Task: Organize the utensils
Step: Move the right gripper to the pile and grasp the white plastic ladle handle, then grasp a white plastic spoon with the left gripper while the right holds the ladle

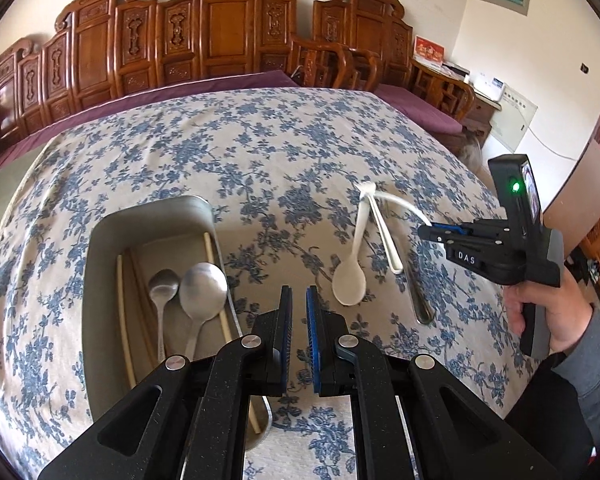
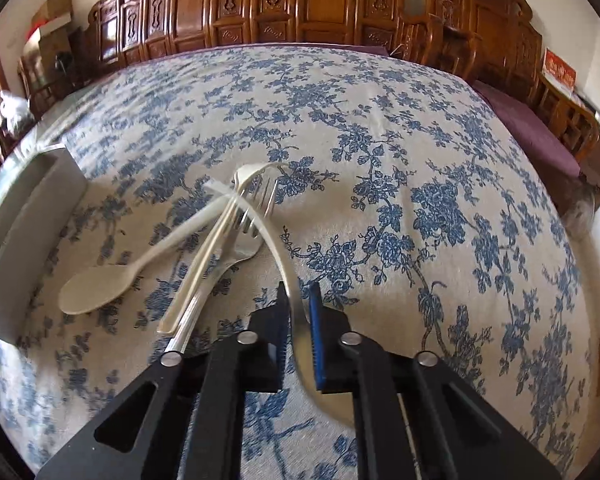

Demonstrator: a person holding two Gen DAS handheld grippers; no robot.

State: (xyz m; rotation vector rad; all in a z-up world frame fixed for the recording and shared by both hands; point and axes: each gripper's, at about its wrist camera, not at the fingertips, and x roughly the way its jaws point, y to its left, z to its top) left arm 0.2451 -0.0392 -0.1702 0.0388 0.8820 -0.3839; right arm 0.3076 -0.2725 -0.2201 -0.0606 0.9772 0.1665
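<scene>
A grey tray (image 1: 100,240) on the floral tablecloth holds two metal spoons (image 1: 202,292) and several chopsticks (image 1: 121,312). My left gripper (image 1: 298,304) hangs shut and empty just right of the tray. To its right lie a cream spoon (image 1: 350,276), a cream utensil (image 1: 386,236) and a metal fork handle (image 1: 418,300). My right gripper (image 2: 300,300) is shut on a white curved utensil (image 2: 276,240) and holds it lifted above the pile; it shows in the left wrist view (image 1: 432,226). Under it lie the cream spoon (image 2: 96,286), a cream fork (image 2: 204,256) and a metal fork (image 2: 248,236).
The tray's wall (image 2: 32,216) stands at the left of the right wrist view. Carved wooden chairs (image 1: 220,28) and a purple cushion (image 1: 420,108) line the table's far side. A cabinet with papers (image 1: 488,88) stands at the right.
</scene>
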